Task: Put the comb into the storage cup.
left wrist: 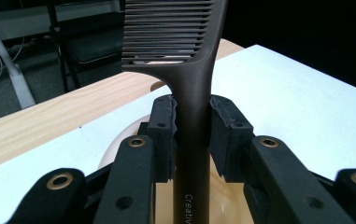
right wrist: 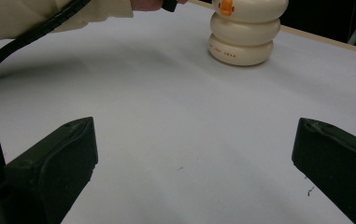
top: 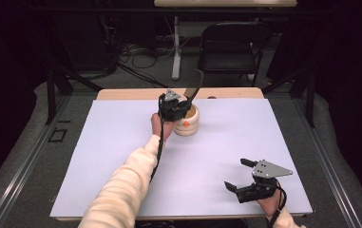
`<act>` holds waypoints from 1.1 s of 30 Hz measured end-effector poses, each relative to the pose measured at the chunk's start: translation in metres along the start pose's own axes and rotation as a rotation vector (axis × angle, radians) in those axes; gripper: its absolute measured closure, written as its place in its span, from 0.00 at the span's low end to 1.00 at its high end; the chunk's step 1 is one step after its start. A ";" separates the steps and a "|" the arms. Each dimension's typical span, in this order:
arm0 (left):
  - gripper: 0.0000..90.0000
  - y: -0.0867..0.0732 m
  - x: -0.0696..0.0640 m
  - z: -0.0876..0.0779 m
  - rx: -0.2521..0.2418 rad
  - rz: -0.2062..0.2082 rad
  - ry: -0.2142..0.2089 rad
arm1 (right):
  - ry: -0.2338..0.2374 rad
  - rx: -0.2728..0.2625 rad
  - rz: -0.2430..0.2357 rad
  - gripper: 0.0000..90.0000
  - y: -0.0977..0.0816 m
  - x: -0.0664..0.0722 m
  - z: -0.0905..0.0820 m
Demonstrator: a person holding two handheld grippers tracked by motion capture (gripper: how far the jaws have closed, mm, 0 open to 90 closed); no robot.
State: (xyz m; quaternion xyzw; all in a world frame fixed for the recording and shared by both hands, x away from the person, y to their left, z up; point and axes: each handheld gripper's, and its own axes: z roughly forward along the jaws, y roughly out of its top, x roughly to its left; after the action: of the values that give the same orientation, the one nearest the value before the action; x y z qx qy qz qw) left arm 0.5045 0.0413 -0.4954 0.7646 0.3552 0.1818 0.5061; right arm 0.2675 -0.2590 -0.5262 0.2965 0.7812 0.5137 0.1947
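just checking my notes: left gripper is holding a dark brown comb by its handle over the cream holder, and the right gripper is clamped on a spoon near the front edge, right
Not quite. The right gripper holds no spoon: the right gripper view shows its jaws wide apart with bare white table between them. The rest stands: in the left gripper view the left gripper clamps the dark brown comb by its handle over the cream holder.

Cream ribbed-knit sleeve [top: 121, 183] on the left arm, black left gripper [left wrist: 192, 116] with brass-ringed screw holes and ridged pads [left wrist: 222, 121], black cable [top: 158, 152], black right gripper [top: 238, 173] topped by a grey three-cornered plate [top: 271, 168] dotted with small holes
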 end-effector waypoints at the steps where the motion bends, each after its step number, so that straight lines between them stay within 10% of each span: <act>1: 0.79 0.000 0.000 0.000 0.002 -0.001 -0.001 | 0.000 0.000 0.000 0.00 0.000 0.000 0.000; 24: 0.77 -0.001 -0.003 -0.004 0.013 0.012 -0.022 | -0.002 0.001 0.000 0.00 0.000 0.000 0.000; 33: 0.51 0.001 -0.001 -0.015 0.003 0.005 -0.040 | 0.000 0.002 -0.001 0.00 0.000 0.000 0.000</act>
State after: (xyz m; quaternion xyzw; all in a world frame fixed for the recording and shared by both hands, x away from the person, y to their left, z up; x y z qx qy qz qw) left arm 0.4948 0.0495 -0.4878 0.7697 0.3435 0.1673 0.5114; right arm 0.2676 -0.2589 -0.5263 0.2965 0.7819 0.5127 0.1948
